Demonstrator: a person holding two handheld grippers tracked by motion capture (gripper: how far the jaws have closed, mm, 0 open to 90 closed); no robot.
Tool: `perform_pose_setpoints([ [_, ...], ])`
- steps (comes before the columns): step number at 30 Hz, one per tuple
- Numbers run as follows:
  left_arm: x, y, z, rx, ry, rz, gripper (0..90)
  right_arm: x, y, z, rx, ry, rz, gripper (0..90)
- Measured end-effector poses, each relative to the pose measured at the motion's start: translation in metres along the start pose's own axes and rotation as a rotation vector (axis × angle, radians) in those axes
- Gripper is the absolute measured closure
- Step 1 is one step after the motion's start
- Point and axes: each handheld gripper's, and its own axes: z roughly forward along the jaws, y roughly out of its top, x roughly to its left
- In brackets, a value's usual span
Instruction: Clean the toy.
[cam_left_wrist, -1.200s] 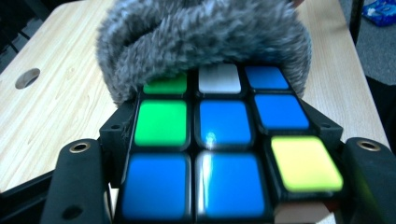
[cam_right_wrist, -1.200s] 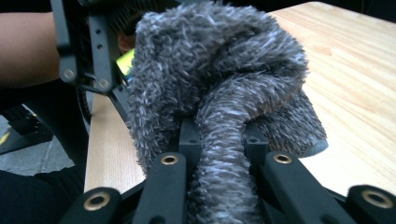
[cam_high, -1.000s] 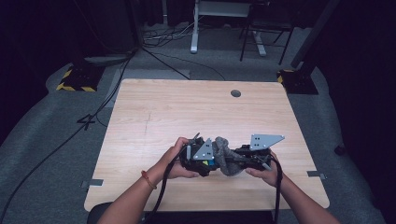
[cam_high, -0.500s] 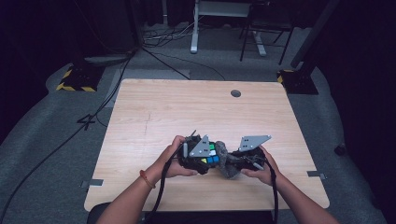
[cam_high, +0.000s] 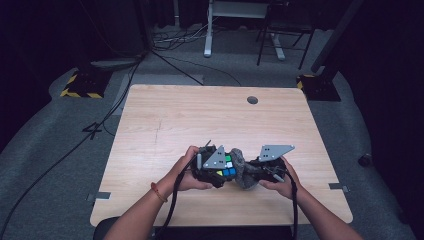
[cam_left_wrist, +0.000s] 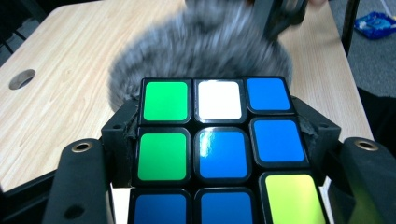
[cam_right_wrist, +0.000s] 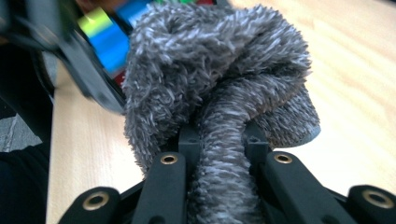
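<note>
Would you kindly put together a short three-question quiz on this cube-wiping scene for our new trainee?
1. True or false: the left gripper is shut on the multicoloured plastic puzzle cube.
2. What does the right gripper hold? A) a yellow sponge B) a fluffy grey microfibre cloth C) a paper towel
3. In the left gripper view, what colour is the middle sticker of the cube's top row?

Key
1. True: both jaws clamp the cube's sides.
2. B: the fluffy grey microfibre cloth is bunched between the shut jaws, right next to the cube above the light wooden table.
3. White, between a green sticker and a blue one.
</note>
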Motion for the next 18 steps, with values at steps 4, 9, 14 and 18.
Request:
perform_pose_setpoints([
  [4, 0.002, 0.001, -0.003, -0.027, -0.005, -0.007, 33.4, -0.002, -0.005, 0.009, 0.069, -0.005, -0.001, 76.8],
  [9, 0.0, 0.0, 0.0, 0.021, 0.034, 0.018, 33.4, 0.003, 0.0, 0.002, 0.024, -0.052, -0.033, 76.9],
  [14, -0.003, -0.001, 0.006, 0.041, 0.036, 0.017, 33.4, 0.01, 0.008, -0.01, -0.068, -0.042, -0.054, 77.0],
  [18, -0.002, 0.0, 0.004, 0.004, 0.016, -0.007, 33.4, 0.007, 0.006, -0.009, -0.054, -0.036, -0.039, 76.9],
])
